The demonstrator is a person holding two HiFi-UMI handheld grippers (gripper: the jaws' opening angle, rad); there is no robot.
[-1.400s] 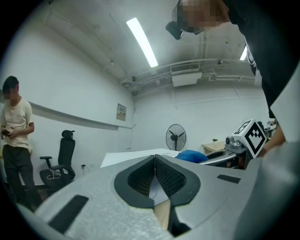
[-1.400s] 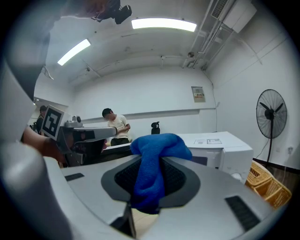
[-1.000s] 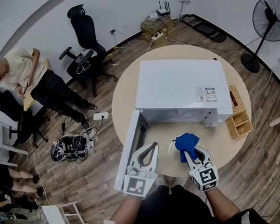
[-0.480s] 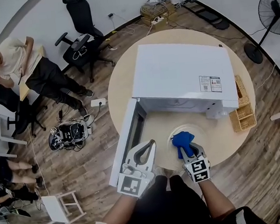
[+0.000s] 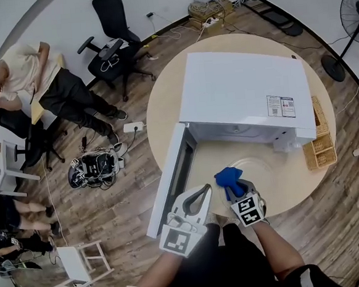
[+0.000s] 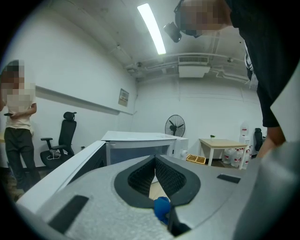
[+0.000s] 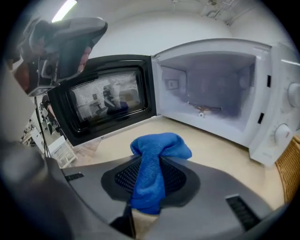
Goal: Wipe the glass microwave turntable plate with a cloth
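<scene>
The glass turntable plate (image 5: 264, 163) lies flat on the round table in front of the open microwave; its clear rim is faint. My right gripper (image 5: 234, 188) is shut on a bunched blue cloth (image 5: 226, 176) at the plate's left edge; whether the cloth touches the glass cannot be told. From the right gripper view the cloth (image 7: 157, 154) sticks up between the jaws of the right gripper (image 7: 150, 161), facing the microwave cavity (image 7: 211, 93). My left gripper (image 5: 205, 190) hovers just left of it by the door, shut and holding nothing. Through the left gripper (image 6: 154, 161) a bit of blue cloth (image 6: 161, 208) shows.
The white microwave (image 5: 241, 98) fills the table's middle, its door (image 5: 170, 177) swung open to the left past the table edge. A wicker basket (image 5: 321, 147) stands at the right. On the floor are an office chair (image 5: 114, 33), a fan (image 5: 355, 14) and a seated person (image 5: 32, 83).
My right gripper has carried the blue cloth leftward across the plate and a little nearer the person's body. The left gripper has stayed beside the door.
</scene>
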